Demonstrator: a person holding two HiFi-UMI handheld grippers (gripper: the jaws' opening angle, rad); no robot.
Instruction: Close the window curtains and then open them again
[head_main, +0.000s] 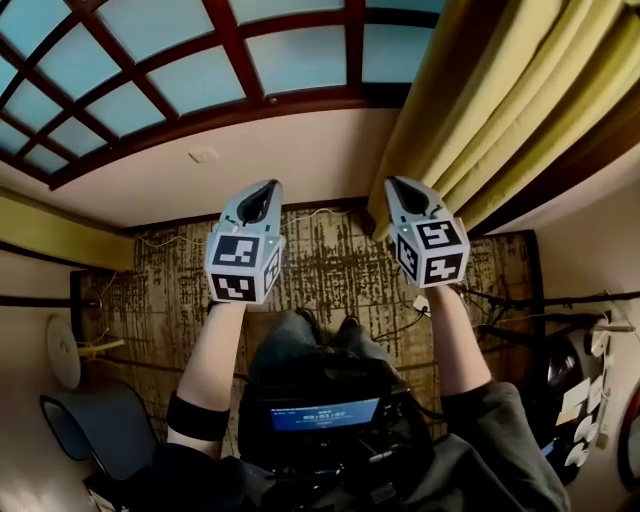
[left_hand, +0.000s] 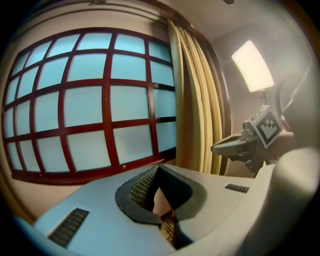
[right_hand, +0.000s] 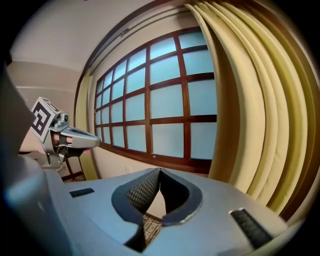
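Both forearms out front, side by side; left tool (head_main: 262, 192) and right tool (head_main: 402, 187): jaws pressed together, empty, aimed at wall (head_main: 300, 165) below window (head_main: 180, 80); curtain (head_main: 500, 100) bunched at window's right side, just beside right tool.

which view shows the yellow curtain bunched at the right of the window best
The right gripper view: the curtain fills its right side, its folds clear. The left gripper view shows it smaller, a gathered strip beside the window. The head view catches only a slanted stretch at upper right.
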